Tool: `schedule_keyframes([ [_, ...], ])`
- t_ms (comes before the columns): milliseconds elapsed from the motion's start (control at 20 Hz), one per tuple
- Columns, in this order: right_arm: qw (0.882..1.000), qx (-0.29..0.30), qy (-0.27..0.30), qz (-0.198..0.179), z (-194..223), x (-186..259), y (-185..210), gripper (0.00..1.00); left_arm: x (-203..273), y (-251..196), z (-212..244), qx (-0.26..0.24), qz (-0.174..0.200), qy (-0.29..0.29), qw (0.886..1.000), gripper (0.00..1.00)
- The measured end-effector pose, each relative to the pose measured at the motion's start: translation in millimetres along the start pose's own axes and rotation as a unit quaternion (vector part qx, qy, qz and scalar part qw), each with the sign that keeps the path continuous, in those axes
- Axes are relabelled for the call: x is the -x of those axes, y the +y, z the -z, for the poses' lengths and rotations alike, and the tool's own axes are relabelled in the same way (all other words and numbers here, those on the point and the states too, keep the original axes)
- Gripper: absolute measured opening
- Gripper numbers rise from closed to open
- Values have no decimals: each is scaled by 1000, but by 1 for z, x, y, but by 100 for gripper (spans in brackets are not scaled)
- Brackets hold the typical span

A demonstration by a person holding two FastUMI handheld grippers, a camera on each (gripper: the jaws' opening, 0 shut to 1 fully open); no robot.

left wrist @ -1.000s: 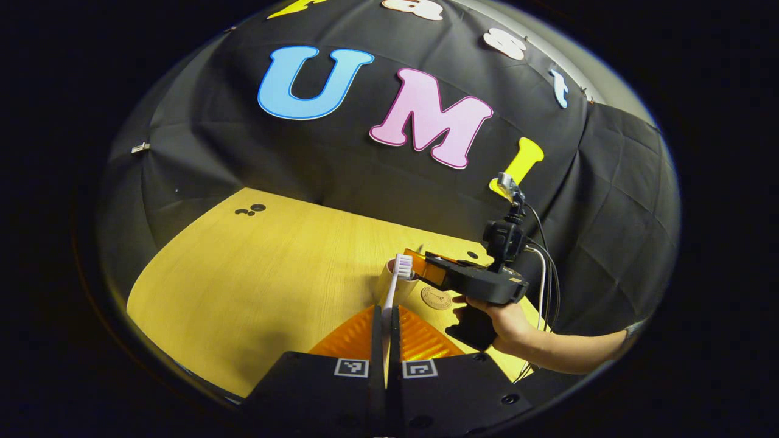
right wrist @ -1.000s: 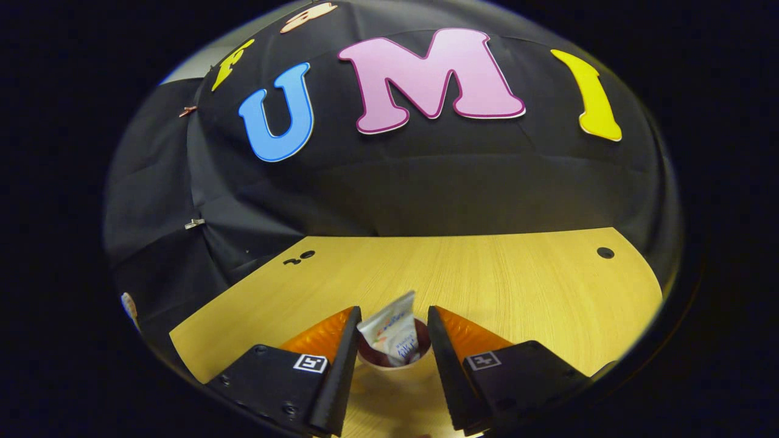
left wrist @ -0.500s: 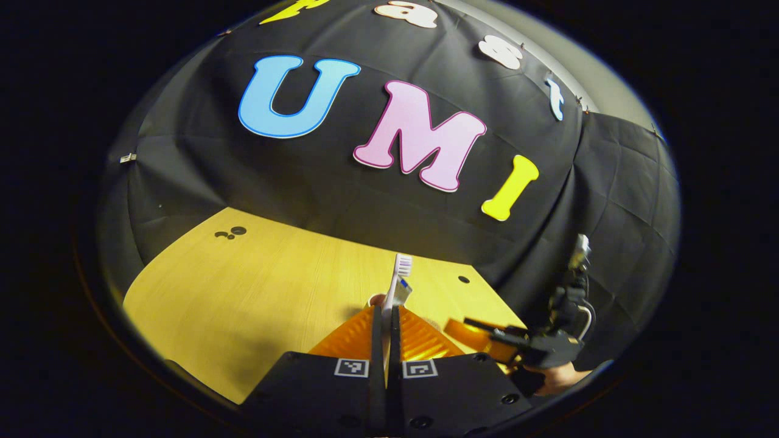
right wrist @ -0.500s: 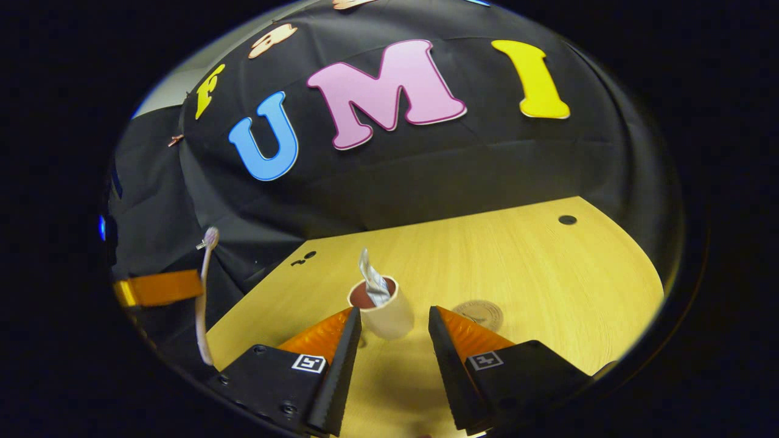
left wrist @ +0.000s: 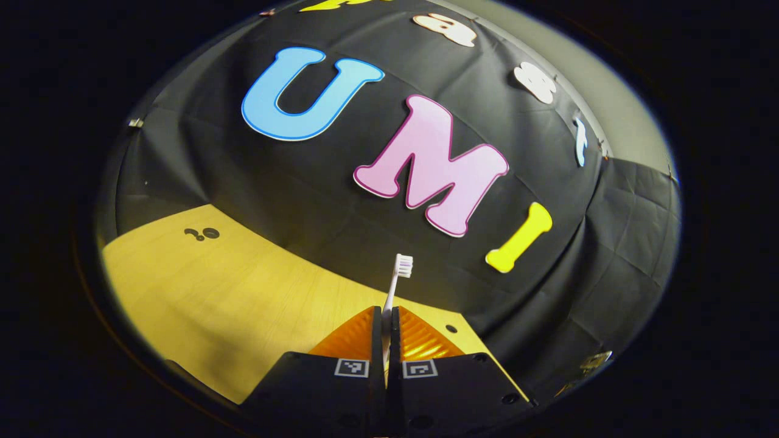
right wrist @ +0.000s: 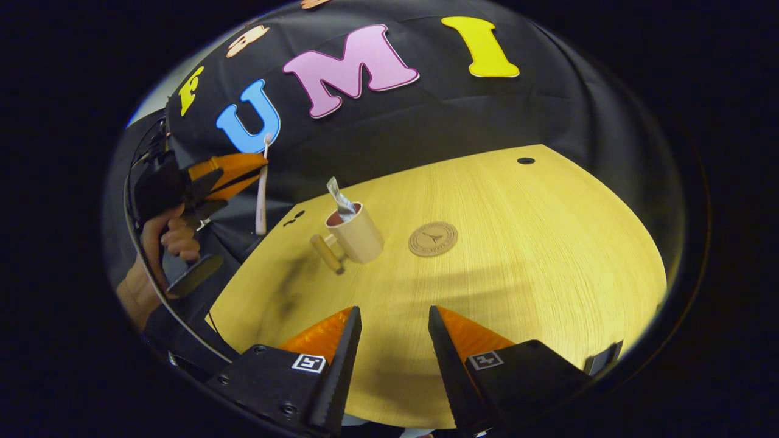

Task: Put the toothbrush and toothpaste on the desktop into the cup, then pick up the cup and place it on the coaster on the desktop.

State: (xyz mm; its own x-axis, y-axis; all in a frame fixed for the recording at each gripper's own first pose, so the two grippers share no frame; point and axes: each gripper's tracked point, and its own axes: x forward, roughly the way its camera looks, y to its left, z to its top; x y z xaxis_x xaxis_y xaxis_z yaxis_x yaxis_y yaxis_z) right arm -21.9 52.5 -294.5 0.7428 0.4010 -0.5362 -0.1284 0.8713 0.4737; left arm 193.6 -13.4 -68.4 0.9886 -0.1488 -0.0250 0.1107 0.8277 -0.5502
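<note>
A white toothbrush (left wrist: 395, 281) stands up from my left gripper (left wrist: 385, 313), which is shut on its handle, bristles at the top. In the right gripper view the same toothbrush (right wrist: 262, 188) hangs from the left gripper (right wrist: 258, 168), held by a hand above the table's left edge. A cream cup (right wrist: 356, 235) with a wooden handle stands on the table, and the toothpaste tube (right wrist: 339, 198) sticks out of it. To the right of the cup lies a round brown coaster (right wrist: 433, 238). My right gripper (right wrist: 392, 316) is open over the near table, well short of the cup.
The light wooden table (right wrist: 517, 255) has a dark hole at its far right (right wrist: 525, 160) and small dark holes at its far left (right wrist: 294, 216). Black cloth walls the booth behind and beside it. A hand (right wrist: 164, 240) grips the left gripper's handle.
My right gripper drew back and rose from the cup, leaving the toothpaste tube in it. My left gripper, still shut on the toothbrush, tilted up so the cup left its view.
</note>
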Motion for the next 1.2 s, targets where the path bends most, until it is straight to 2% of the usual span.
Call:
schedule_keyframes([
  [300, 999, 10, 34, 1, 17, 22, -29, 69, -52, 1, -5, 25, 5, -50, 998, 6],
  [600, 999, -8, 32, 32, 4, 37, -79, 69, -94, 29, 31, 6, -36, -47, 998, 6],
  [800, 999, -11, 36, 40, 1, 44, -94, 69, -105, 42, 51, -22, -66, -43, 997, 6],
  [1000, 999, -13, 38, 33, 1, 40, -93, 69, -105, 47, 68, -50, -67, -29, 996, 6],
  [1200, 999, -14, 35, 27, -3, 37, -89, 69, -101, 55, 79, -41, -71, -16, 996, 6],
])
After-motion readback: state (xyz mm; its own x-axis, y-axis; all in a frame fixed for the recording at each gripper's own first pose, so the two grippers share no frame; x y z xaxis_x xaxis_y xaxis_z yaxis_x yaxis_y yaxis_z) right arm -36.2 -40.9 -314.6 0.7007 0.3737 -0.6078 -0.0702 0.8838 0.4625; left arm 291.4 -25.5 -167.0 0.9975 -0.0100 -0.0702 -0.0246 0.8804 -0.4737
